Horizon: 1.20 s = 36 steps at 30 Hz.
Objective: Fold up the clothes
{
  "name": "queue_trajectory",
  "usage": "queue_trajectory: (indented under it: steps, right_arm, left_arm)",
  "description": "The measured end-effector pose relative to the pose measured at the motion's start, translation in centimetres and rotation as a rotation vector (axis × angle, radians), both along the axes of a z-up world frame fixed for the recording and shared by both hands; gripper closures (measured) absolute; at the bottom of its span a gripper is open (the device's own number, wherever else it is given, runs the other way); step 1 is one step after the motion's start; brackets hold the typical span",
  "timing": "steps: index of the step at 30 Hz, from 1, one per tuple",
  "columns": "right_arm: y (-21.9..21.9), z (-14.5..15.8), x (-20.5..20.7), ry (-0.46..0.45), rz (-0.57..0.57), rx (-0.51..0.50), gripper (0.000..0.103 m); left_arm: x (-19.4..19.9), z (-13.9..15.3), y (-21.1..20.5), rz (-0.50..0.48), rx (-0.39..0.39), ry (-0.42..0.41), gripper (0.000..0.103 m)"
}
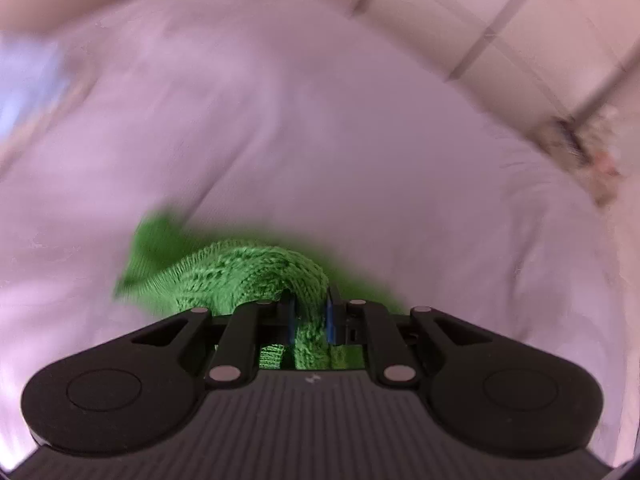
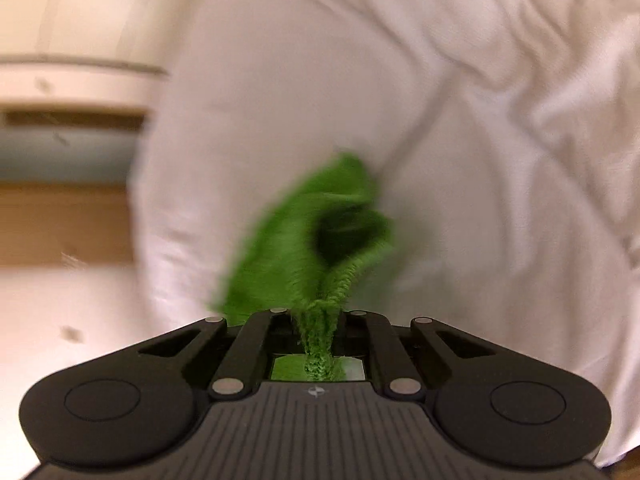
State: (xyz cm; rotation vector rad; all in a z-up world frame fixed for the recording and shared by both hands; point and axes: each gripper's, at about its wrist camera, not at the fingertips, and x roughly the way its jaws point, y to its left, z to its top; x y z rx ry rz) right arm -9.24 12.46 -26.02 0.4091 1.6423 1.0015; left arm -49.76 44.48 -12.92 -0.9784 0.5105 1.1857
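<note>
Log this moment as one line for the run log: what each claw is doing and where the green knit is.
left claw: shut on green knit | right claw: shut on green knit | knit: bunched, over white bedding | views: motion-blurred

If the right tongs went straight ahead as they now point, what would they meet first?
The green knit cloth already pinched in the right tongs leads; beyond it, probably the white bed sheet, though blur hides depth.
</note>
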Motion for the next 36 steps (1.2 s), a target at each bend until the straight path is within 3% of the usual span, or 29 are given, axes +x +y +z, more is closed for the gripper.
queue_trajectory:
  steps: [3, 7, 10, 12, 14, 16, 17, 21, 23, 27, 29, 31, 36]
  right_arm:
    - [-0.1, 5.2, -1.0, 0.01, -0.084, 0.181, 0.095]
    - [-1.0, 13.8, -2.4, -0.086, -0.156, 0.453, 0.095]
    - [-2.2, 19.3, -4.6, -0.143, -0.089, 0.608, 0.095]
    - [-2.5, 21.5, -7.0, -0.153, 0.043, 0.638, 0.094]
    - [-2.0, 21.9, -10.5, -0.131, 0.249, 0.592, 0.08]
    - [-1.2, 20.4, -14.2, -0.117, 0.39, 0.483, 0.046]
    - [-0.8, 19.4, -16.0, -0.115, 0.44, 0.431, 0.039]
    - [-0.9, 14.6, -18.6, -0.05, 0.423, 0.293, 0.038]
    - [-1.8, 12.6, -18.2, -0.082, 0.383, 0.215, 0.038]
    - [-3.6, 8.4, -16.9, -0.329, 0.364, -0.037, 0.038]
    - [-4.3, 5.7, -16.6, -0.501, 0.397, -0.183, 0.038]
    - [-5.2, 2.8, -17.2, -0.697, 0.513, -0.288, 0.039]
    - [-6.7, -1.3, -19.2, -1.105, 0.791, -0.267, 0.045]
  left_arm:
    - [2.4, 7.8, 4.5, -0.112, 0.155, 0.006, 0.093]
    - [3.8, 17.9, 6.3, -0.242, 0.35, -0.022, 0.092]
    - [3.0, 21.6, 6.1, -0.316, 0.433, -0.01, 0.091]
    - [1.6, 22.2, 4.7, -0.337, 0.439, 0.033, 0.085]
    - [-0.2, 20.2, 4.7, -0.321, 0.391, 0.117, 0.074]
    - [-2.6, 16.4, 5.0, -0.282, 0.314, 0.213, 0.069]
    - [-3.9, 14.3, 4.9, -0.263, 0.265, 0.256, 0.068]
    - [-9.1, 4.6, 1.3, -0.24, 0.023, 0.355, 0.068]
    - [-10.3, -0.2, -2.5, -0.284, -0.073, 0.383, 0.068]
    - [-10.4, -7.3, -12.7, -0.394, -0.197, 0.396, 0.068]
    - [-9.2, -9.3, -17.8, -0.441, -0.215, 0.374, 0.068]
    - [-8.0, -10.6, -22.6, -0.47, -0.235, 0.332, 0.06]
    - [-4.4, -14.0, -26.1, -0.461, -0.245, 0.314, 0.058]
